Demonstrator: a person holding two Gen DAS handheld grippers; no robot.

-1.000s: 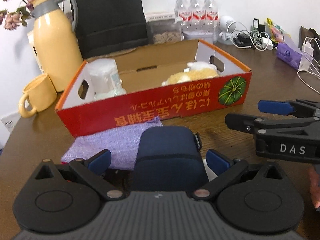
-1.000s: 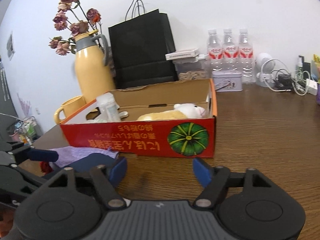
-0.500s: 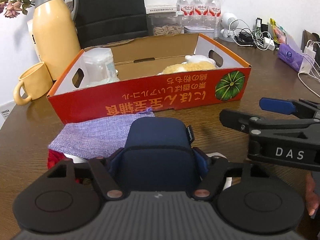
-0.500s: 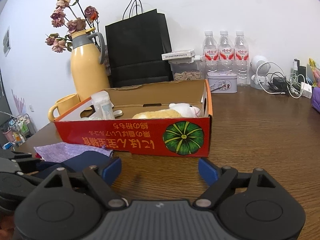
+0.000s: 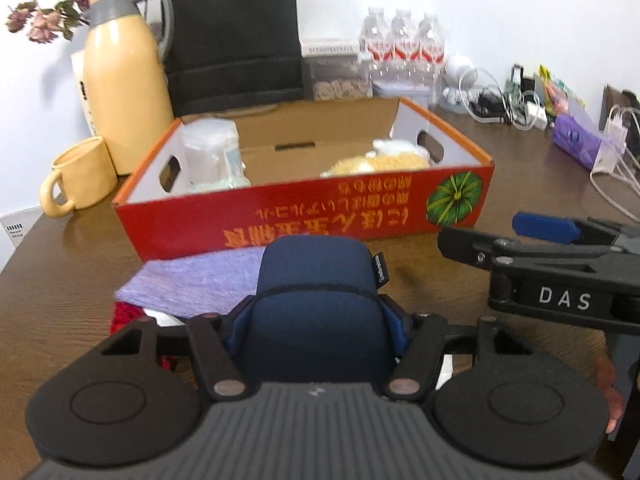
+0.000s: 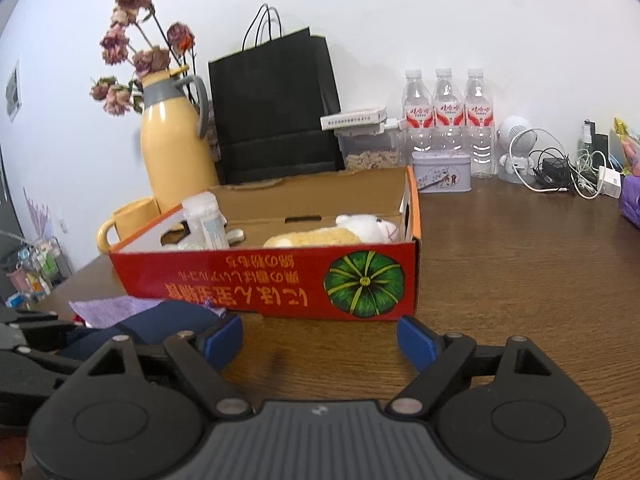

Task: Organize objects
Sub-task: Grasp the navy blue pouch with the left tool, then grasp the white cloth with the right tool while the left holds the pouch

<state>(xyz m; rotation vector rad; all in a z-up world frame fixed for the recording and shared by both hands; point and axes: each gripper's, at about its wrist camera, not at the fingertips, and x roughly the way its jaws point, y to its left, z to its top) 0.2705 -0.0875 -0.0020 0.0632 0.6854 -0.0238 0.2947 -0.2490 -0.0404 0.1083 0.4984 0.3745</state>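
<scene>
left gripper (image 5: 316,320): just closed, clamping navy case (image 5: 316,280) | long axis toward red box (image 5: 304,216) | right gripper (image 6: 320,340): agape, empty

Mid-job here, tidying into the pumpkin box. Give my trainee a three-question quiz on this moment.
1. True or false: the left gripper is clamped on the navy pouch.
2. Which already lies inside the red box? A) plush toy B) yellow mug C) purple cloth
3. What is between the right gripper's fingers?

Key
1. True; its jaws have just been closing on the pouch.
2. A.
3. Nothing; it is open above the bare table.
</scene>
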